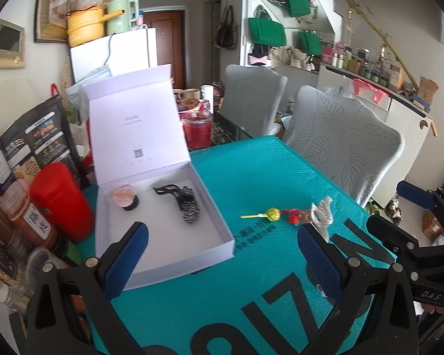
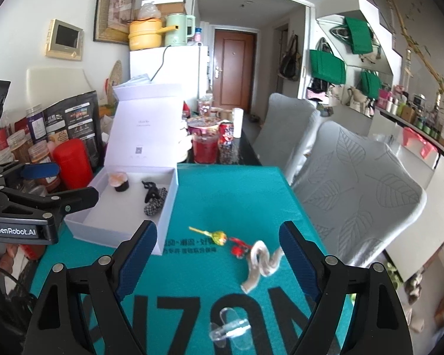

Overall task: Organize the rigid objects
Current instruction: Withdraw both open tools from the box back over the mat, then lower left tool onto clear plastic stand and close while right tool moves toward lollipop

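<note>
Both grippers hang over the teal mat (image 2: 228, 195) on the tabletop, and neither has hold of anything. The left gripper (image 1: 222, 254) has its blue-padded fingers (image 1: 127, 254) spread wide, empty, poised over the near edge of the open white box (image 1: 222, 230). The right gripper (image 2: 219, 263) is spread just as wide, nothing between its fingers (image 2: 139, 257).

Inside the box lie a small round jar (image 1: 124, 196) with a peach lid and a black-and-white hair clip (image 1: 180, 201), a little apart from each other. The lid of the box stands upright behind them.

Out on the mat, to the right of the box, there's a yellow lollipop (image 2: 214, 236), a small red trinket (image 2: 239, 247) just beside it, and a pale wavy hair clip (image 2: 260, 263) touching the trinket. Nearer the right gripper, a clear plastic clip (image 2: 229, 327) lies on the big black lettering.

Left of the box stand a red canister (image 1: 62, 201) and assorted jars.
</note>
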{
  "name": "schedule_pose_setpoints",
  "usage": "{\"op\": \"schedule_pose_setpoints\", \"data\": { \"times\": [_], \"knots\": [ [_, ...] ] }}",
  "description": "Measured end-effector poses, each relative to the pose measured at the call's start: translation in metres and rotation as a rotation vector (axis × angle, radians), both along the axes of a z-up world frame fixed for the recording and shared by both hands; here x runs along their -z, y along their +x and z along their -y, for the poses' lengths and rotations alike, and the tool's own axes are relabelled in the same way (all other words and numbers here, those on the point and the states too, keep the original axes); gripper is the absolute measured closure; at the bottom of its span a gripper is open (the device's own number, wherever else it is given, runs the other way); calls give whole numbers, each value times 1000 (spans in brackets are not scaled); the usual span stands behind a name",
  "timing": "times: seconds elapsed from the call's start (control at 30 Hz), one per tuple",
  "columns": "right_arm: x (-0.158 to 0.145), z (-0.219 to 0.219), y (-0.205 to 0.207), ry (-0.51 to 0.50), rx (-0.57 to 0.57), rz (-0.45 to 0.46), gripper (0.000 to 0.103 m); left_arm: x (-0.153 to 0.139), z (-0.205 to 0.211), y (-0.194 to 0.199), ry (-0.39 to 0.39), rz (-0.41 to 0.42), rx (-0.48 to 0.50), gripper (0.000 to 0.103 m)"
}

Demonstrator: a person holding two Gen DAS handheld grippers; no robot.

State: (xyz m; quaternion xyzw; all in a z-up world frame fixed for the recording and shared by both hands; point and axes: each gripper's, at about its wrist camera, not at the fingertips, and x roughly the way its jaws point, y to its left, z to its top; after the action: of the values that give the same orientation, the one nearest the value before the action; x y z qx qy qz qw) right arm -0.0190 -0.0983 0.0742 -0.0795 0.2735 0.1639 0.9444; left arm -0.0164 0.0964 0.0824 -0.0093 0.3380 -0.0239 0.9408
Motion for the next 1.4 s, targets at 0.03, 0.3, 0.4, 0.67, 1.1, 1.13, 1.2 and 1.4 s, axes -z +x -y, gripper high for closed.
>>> {"op": "schedule_pose_setpoints", "data": {
  "times": [0.03, 0.3, 0.4, 0.67, 1.1, 1.13, 1.2, 1.4],
  "knots": [
    [3, 6, -2, -1, 13, -4, 18, 2, 5, 0, -1, -3, 8, 0],
    [18, 48, -13, 18, 96, -39, 18, 18, 48, 0, -21, -33, 114, 0],
    [26, 64, -17, 23, 130, -55, 18, 23, 64, -1, -21, -40, 156, 0],
    [54, 102, -24, 51, 198, -119, 18, 51, 106, 5, -18, -117, 261, 0],
    [98, 140, -25, 90, 258, -206, 18, 109, 150, 17, -20, -247, 396, 0],
    [102, 142, -25, 85, 259, -208, 18, 113, 151, 19, -20, -253, 400, 0],
    [108, 142, -26, 71, 255, -207, 18, 120, 154, 20, -20, -264, 417, 0],
    [128, 145, -22, 81, 244, -258, 18, 143, 165, 24, -3, -295, 476, 0]
  ]
}}
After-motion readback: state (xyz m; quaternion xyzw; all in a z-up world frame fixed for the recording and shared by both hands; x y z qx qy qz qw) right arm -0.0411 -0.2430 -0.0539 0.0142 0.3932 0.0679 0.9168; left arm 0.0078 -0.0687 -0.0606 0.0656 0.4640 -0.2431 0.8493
